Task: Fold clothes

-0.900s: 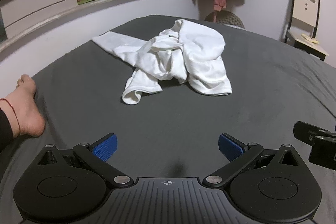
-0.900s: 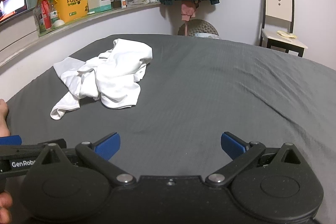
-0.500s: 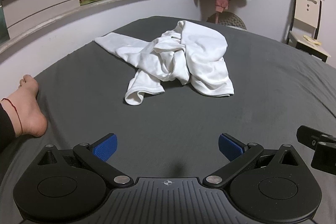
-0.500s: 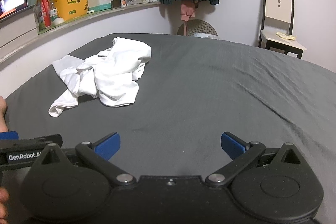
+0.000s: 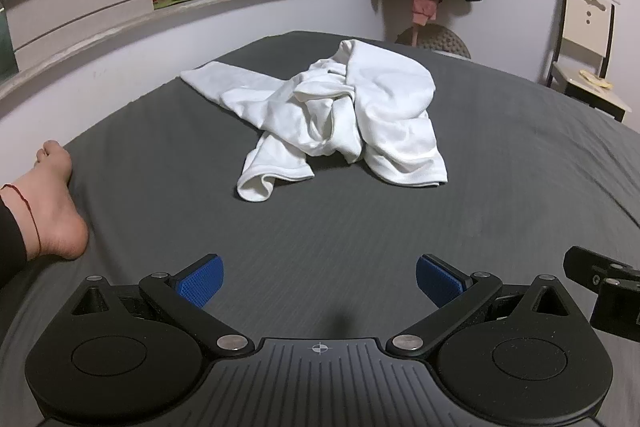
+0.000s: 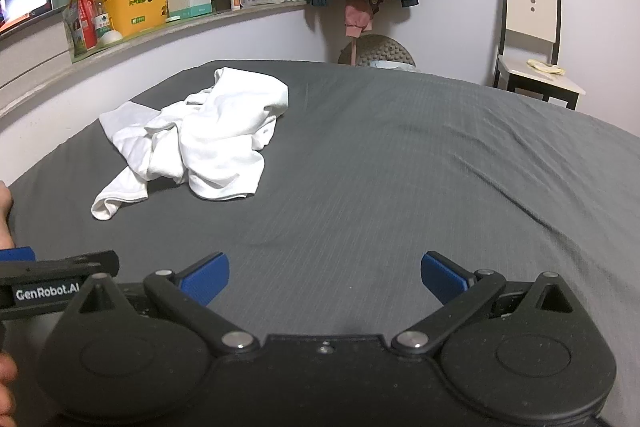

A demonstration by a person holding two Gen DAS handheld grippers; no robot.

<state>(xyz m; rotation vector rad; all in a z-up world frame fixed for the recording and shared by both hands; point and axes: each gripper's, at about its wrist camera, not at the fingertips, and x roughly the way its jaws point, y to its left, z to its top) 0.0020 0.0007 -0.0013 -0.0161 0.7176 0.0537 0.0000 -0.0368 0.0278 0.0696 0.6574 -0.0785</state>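
The shirt [image 5: 332,115] is lying crumpled mid-bed [image 5: 500,187], well ahead of us. We're approaching it, nothing folded yet. Left gripper [image 5: 319,277] and right gripper [image 6: 325,277] are both gaping wide, holding nothing. Next we're needing to reach the cloth and spread it flat. Versus earlier, the shirt is sitting slightly lower in both views.

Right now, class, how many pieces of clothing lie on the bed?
1: a crumpled white garment on the grey bed, toward the far side near the shelf wall. More could be bunched within it.
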